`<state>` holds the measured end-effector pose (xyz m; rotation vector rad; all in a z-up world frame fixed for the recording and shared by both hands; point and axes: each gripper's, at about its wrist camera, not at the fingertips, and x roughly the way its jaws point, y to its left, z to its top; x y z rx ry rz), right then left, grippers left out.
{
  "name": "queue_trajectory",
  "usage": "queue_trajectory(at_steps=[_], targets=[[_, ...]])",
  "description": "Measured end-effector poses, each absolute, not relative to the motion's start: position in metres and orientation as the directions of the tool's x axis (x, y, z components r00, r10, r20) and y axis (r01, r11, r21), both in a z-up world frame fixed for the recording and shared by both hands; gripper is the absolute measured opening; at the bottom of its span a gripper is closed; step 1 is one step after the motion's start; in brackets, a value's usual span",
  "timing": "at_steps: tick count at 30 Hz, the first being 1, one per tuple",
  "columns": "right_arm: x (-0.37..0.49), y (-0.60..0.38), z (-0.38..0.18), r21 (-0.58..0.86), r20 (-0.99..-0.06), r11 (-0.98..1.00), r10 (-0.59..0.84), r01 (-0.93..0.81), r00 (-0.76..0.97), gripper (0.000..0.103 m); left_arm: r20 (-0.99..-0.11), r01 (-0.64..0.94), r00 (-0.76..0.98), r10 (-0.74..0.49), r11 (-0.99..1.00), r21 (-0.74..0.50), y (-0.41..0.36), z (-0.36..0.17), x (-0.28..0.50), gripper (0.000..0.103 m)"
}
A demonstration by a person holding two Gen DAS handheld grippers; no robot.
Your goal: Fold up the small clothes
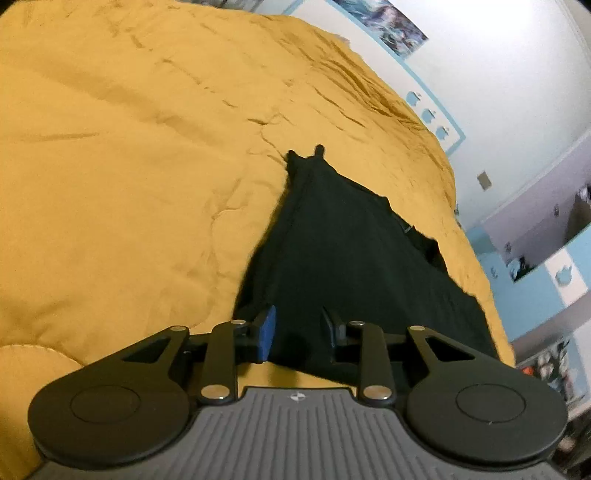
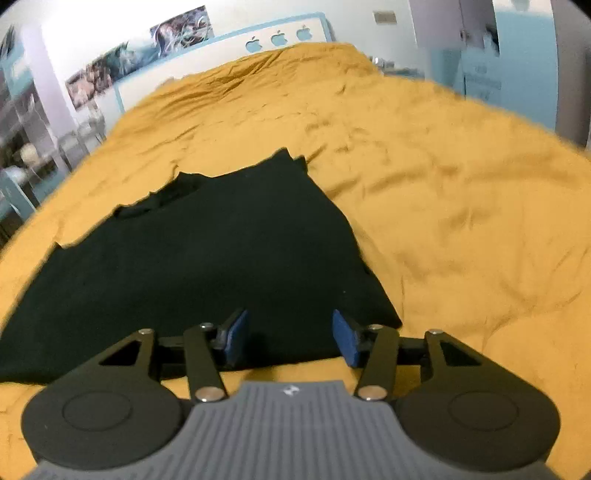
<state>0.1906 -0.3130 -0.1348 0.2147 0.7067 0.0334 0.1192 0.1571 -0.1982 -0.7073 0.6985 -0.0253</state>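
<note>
A black cloth garment point(image 2: 207, 254) is lying flat on a wrinkled mustard-yellow quilted bedspread point(image 1: 129, 147). The left gripper point(image 1: 299, 328) is hovering at the garment's near hem, jaws spread either side of the fabric, pads not pressing. The right gripper point(image 2: 291, 338) is standing spread over the near right corner. Behind the bed, a white wall with pale blue trim point(image 2: 317, 26) is carrying posters point(image 2: 181, 27).
</note>
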Motion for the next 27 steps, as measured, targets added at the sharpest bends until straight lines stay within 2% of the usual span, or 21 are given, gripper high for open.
queue_trajectory(at_steps=[2, 3, 4, 8, 11, 14, 21, 24, 27], targets=[[0.189, -0.295, -0.116, 0.225, -0.568, 0.974, 0.165, -0.041, 0.806, 0.052, -0.58, -0.191, 0.777, -0.247, 0.785, -0.59, 0.153, -0.195, 0.118, 0.046], [0.196, -0.278, -0.108, 0.211, -0.544, 0.974, 0.192, -0.088, 0.817, 0.061, -0.58, -0.186, 0.776, -0.247, 0.789, -0.585, 0.151, -0.193, 0.119, 0.048], [0.207, -0.262, -0.102, 0.198, -0.533, 0.97, 0.225, -0.139, 0.816, 0.064, -0.583, -0.181, 0.774, -0.246, 0.796, -0.577, 0.15, -0.193, 0.12, 0.05], [0.26, -0.193, -0.102, 0.246, -0.515, 0.931, 0.361, -0.269, 0.777, 0.065, -0.602, -0.18, 0.768, -0.221, 0.827, -0.533, 0.142, -0.192, 0.122, 0.051], [0.311, -0.148, -0.117, 0.255, -0.517, 0.911, 0.413, -0.325, 0.75, 0.065, -0.595, -0.176, 0.765, -0.247, 0.808, -0.563, 0.145, -0.193, 0.124, 0.056], [0.362, -0.119, -0.14, 0.259, -0.572, 0.925, 0.379, -0.278, 0.727, 0.064, -0.589, -0.17, 0.762, -0.269, 0.795, -0.583, 0.149, -0.194, 0.125, 0.056], [0.469, -0.1, -0.186, 0.407, -0.657, 0.912, 0.326, -0.044, 0.679, 0.065, -0.603, -0.154, 0.746, -0.284, 0.807, -0.57, 0.146, -0.196, 0.13, 0.059], [0.478, -0.107, -0.203, 0.478, -0.676, 0.877, 0.327, 0.054, 0.66, 0.064, -0.603, -0.147, 0.746, -0.283, 0.813, -0.564, 0.144, -0.197, 0.132, 0.06], [0.464, -0.109, -0.201, 0.476, -0.653, 0.879, 0.333, 0.026, 0.68, 0.064, -0.614, -0.147, 0.738, -0.28, 0.821, -0.552, 0.143, -0.196, 0.134, 0.06]])
